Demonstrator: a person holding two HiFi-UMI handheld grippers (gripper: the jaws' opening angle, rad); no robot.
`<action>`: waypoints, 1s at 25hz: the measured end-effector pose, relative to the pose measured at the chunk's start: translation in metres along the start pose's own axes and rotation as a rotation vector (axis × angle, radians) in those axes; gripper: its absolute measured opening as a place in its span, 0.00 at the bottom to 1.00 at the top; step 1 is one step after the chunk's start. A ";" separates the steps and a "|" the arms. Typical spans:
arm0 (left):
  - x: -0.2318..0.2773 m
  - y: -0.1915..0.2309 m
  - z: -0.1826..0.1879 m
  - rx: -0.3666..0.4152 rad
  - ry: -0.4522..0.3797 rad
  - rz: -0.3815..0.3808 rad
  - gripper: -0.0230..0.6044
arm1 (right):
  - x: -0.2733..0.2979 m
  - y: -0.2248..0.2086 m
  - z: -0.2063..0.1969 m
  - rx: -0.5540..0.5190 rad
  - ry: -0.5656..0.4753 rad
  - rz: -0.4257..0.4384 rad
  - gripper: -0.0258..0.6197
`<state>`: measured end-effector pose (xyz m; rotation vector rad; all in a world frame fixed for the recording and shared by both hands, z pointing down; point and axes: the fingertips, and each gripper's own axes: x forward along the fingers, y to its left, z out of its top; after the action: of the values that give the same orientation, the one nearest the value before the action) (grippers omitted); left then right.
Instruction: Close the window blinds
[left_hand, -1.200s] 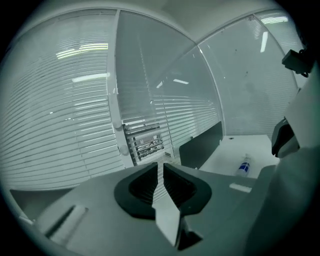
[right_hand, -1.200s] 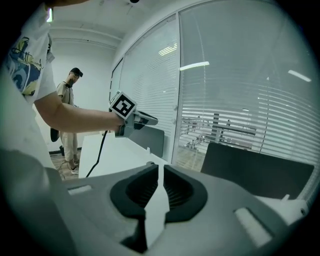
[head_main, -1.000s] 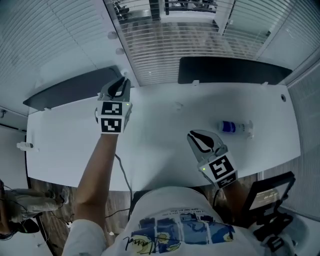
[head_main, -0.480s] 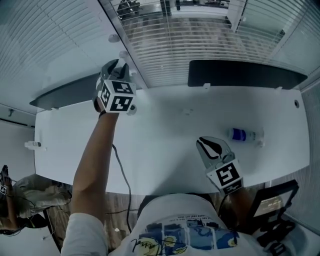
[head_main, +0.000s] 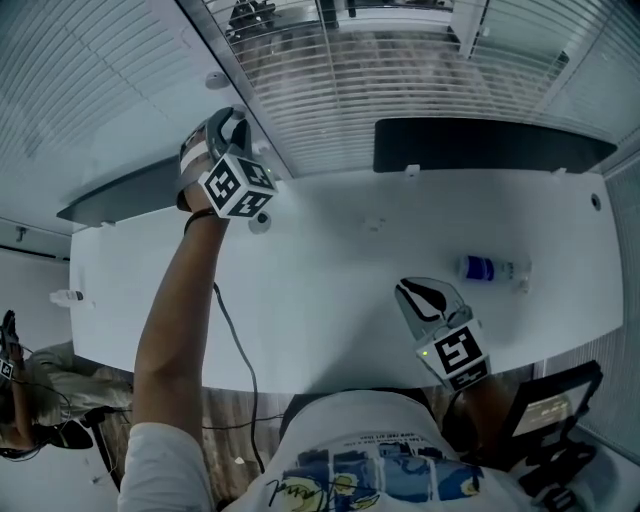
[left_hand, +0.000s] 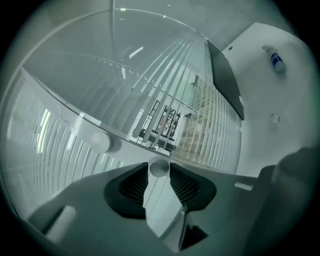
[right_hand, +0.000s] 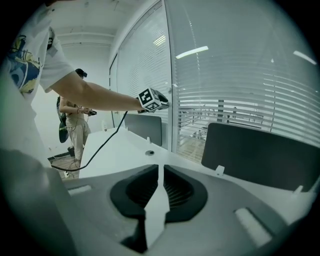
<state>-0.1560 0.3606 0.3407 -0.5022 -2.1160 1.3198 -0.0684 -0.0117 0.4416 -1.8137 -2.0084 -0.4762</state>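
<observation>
The left tool reaches up to the window frame, its jaws apart around a small round knob at their tips, the pads seemingly not pressing it; the knob probably sets the blinds, which hang behind the glass beyond the desk, their middle slats gapped enough to show the outdoors; the right tool waits low over the desk, jaws closed on nothing, apparently not needed here. Compared with a second earlier, the left tool has climbed from the desk's far edge to the frame and rolled over; its jaws have just been opening; the right tool has barely shifted.
</observation>
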 end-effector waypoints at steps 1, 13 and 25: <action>0.001 0.000 0.001 0.013 -0.003 0.005 0.24 | 0.000 0.000 0.000 0.001 0.003 -0.001 0.07; 0.009 -0.002 -0.002 0.128 0.018 0.018 0.23 | -0.001 -0.002 -0.005 0.016 0.012 0.000 0.07; 0.006 0.005 -0.002 -0.329 -0.001 -0.002 0.24 | -0.003 0.000 -0.008 0.019 0.022 0.009 0.07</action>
<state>-0.1592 0.3671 0.3384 -0.6324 -2.3459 0.9715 -0.0680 -0.0181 0.4473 -1.7980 -1.9821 -0.4713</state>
